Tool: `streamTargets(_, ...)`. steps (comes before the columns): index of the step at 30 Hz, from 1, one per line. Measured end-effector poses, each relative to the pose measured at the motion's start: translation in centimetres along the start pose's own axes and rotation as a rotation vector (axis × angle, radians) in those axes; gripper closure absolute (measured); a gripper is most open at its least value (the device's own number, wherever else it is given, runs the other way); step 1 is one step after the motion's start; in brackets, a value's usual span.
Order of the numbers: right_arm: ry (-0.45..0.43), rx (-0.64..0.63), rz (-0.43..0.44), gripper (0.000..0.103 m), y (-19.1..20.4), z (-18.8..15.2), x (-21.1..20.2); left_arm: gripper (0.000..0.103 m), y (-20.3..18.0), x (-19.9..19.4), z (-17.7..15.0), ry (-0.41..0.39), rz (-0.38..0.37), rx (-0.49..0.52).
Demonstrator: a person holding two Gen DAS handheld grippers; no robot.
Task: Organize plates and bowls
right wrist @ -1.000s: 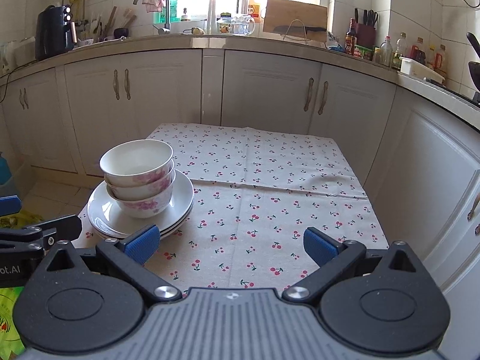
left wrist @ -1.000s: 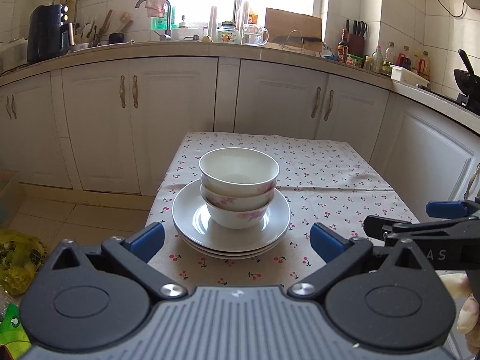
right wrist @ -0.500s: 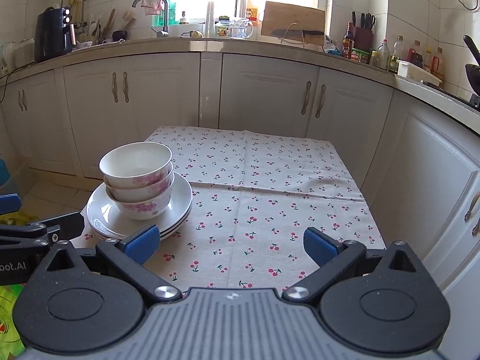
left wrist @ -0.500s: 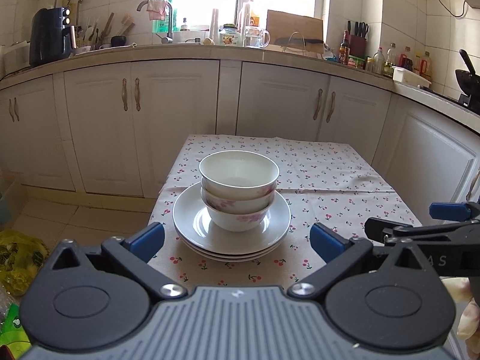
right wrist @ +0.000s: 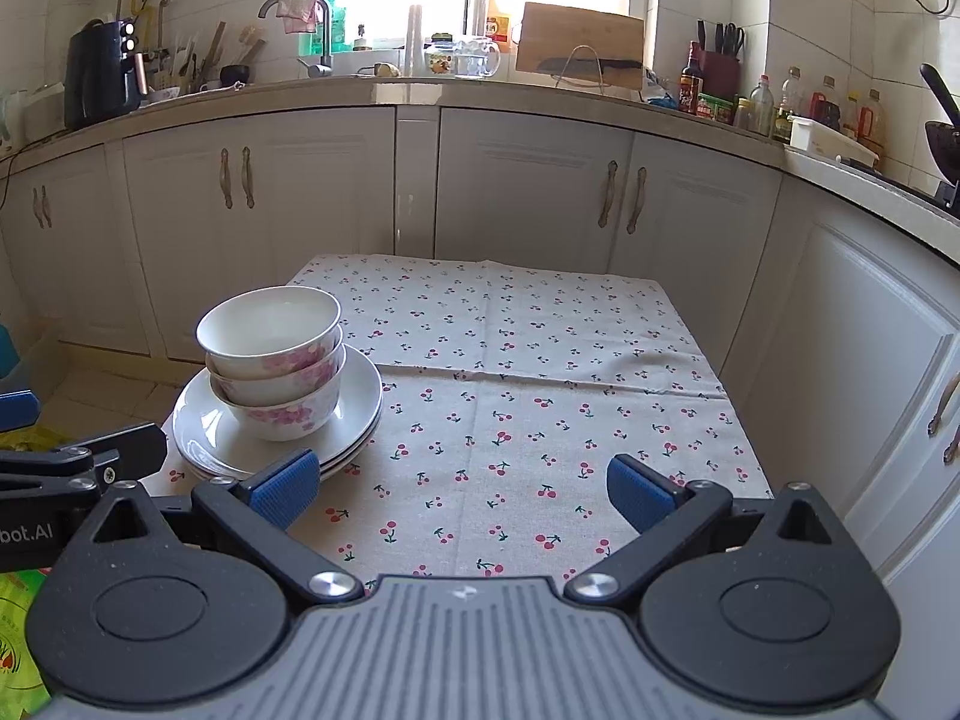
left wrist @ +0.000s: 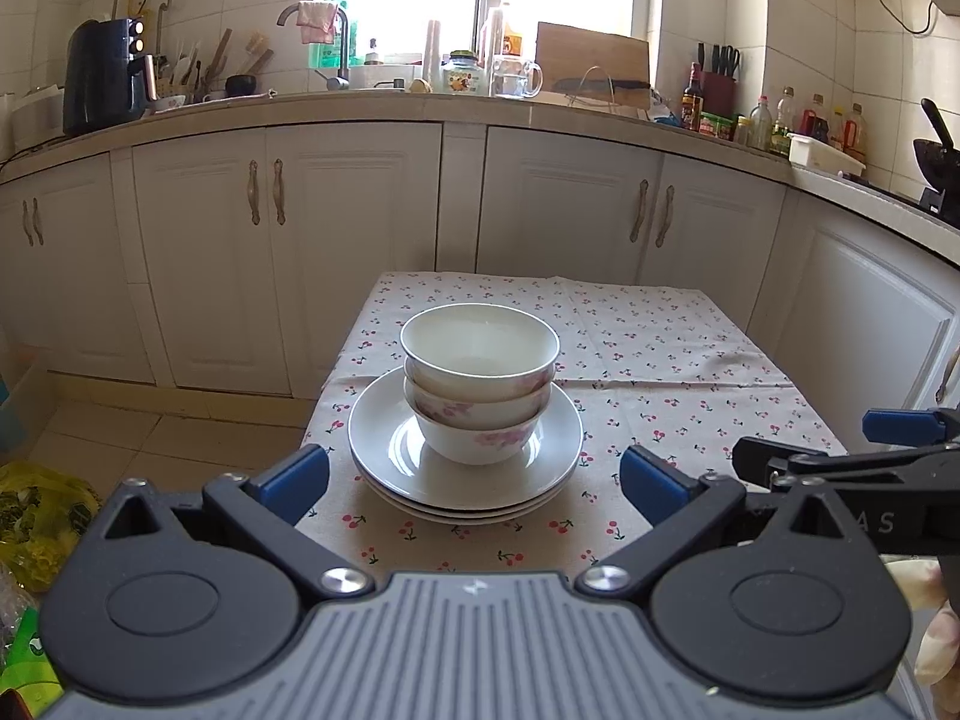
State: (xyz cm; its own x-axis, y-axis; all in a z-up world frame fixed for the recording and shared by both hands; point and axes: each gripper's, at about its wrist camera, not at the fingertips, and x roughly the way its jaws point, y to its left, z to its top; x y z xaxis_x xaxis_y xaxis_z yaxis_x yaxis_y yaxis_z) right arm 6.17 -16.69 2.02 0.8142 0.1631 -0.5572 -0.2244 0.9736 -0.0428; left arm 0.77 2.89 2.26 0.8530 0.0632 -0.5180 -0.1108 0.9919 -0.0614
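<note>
Three white bowls with pink flowers (left wrist: 480, 384) sit nested on a stack of white plates (left wrist: 384, 450) on the left part of a table with a cherry-print cloth (left wrist: 660, 396). The bowls (right wrist: 273, 366) and plates (right wrist: 360, 414) also show in the right wrist view. My left gripper (left wrist: 474, 483) is open and empty, just short of the plates' near rim. My right gripper (right wrist: 462, 489) is open and empty over the cloth (right wrist: 510, 420), to the right of the stack.
White kitchen cabinets (left wrist: 360, 240) stand behind the table, with a cluttered counter (left wrist: 480, 102) and sink above. A yellow bag (left wrist: 36, 510) lies on the floor at the left. Cabinets (right wrist: 870, 360) run along the right side of the table.
Both grippers have drawn back slightly and tilted up a little; the stack sits a bit lower in both views. Bowls and plates have not moved.
</note>
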Motion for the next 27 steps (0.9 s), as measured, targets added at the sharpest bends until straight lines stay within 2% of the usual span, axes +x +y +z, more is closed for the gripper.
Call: streamTargets(27, 0.003, 0.016, -0.009, 0.0, -0.14, 0.04, 0.0, 0.001, -0.36, -0.06, 0.01, -0.001, 0.005, -0.006)
